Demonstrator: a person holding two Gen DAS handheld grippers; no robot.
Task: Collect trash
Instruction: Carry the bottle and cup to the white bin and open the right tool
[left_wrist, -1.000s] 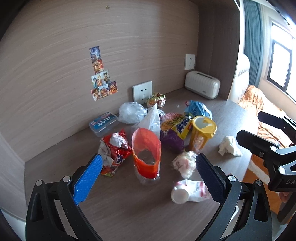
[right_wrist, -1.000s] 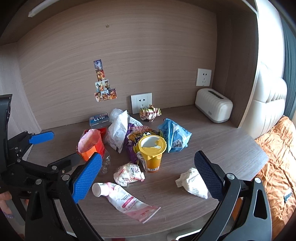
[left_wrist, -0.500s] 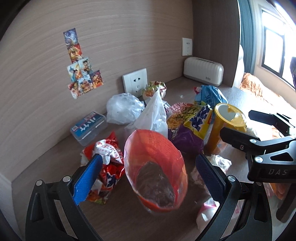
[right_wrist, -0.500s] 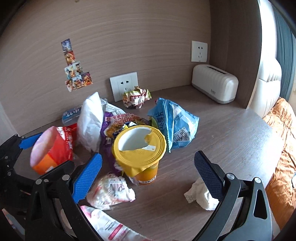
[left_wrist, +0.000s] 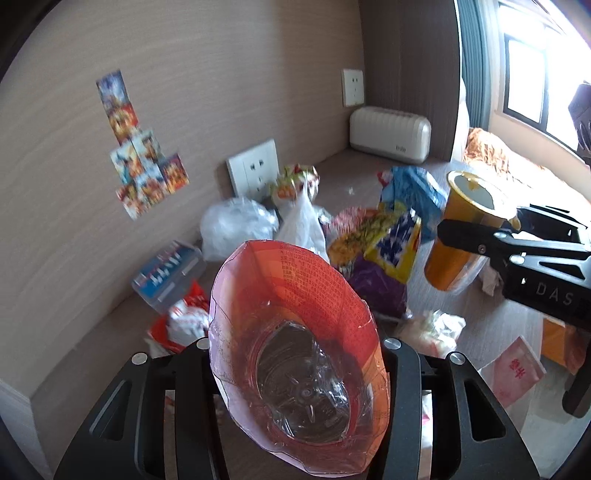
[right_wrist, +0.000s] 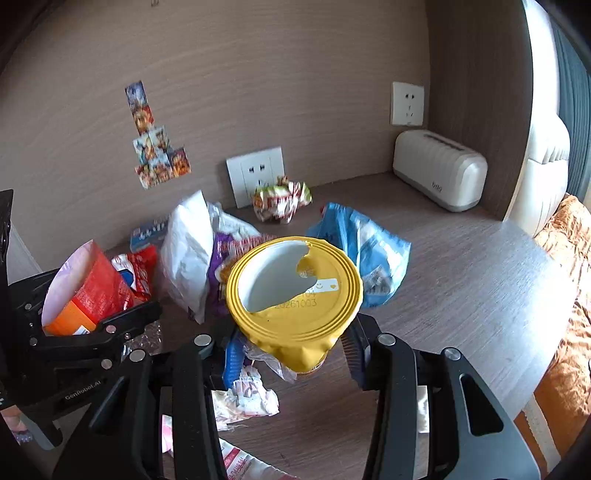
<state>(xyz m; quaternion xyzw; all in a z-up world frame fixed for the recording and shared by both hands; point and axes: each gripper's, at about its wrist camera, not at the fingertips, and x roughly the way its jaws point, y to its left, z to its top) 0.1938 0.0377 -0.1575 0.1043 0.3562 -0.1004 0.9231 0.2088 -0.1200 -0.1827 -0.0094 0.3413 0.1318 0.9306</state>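
A cut-open clear bottle with an orange label (left_wrist: 295, 295) stands on the wooden desk (right_wrist: 461, 288). It fills the gap of my left gripper (left_wrist: 295, 347), whose jaws are closing tight against its sides; the pads are hidden behind it. In the right wrist view the same bottle (right_wrist: 85, 291) shows at far left with the left gripper (right_wrist: 92, 332) around it. My right gripper (right_wrist: 295, 354) is closing on a yellow cup with a torn foil lid (right_wrist: 295, 284), and its blue pads (right_wrist: 232, 358) touch the cup's lower sides. The cup (left_wrist: 454, 251) also stands upright in the left wrist view.
More trash lies around: a white plastic bag (right_wrist: 188, 251), a blue snack bag (right_wrist: 365, 254), a purple and yellow snack bag (left_wrist: 376, 251), a red wrapper (left_wrist: 181, 321), crumpled paper (right_wrist: 243, 398), a pink pouch (left_wrist: 513, 369). A white appliance (right_wrist: 439, 170) sits back right. The desk edge drops off at the right.
Both grippers moved forward and down, and their jaws went from wide open to closed around the things: the left on the orange-label bottle, the right on the yellow cup.
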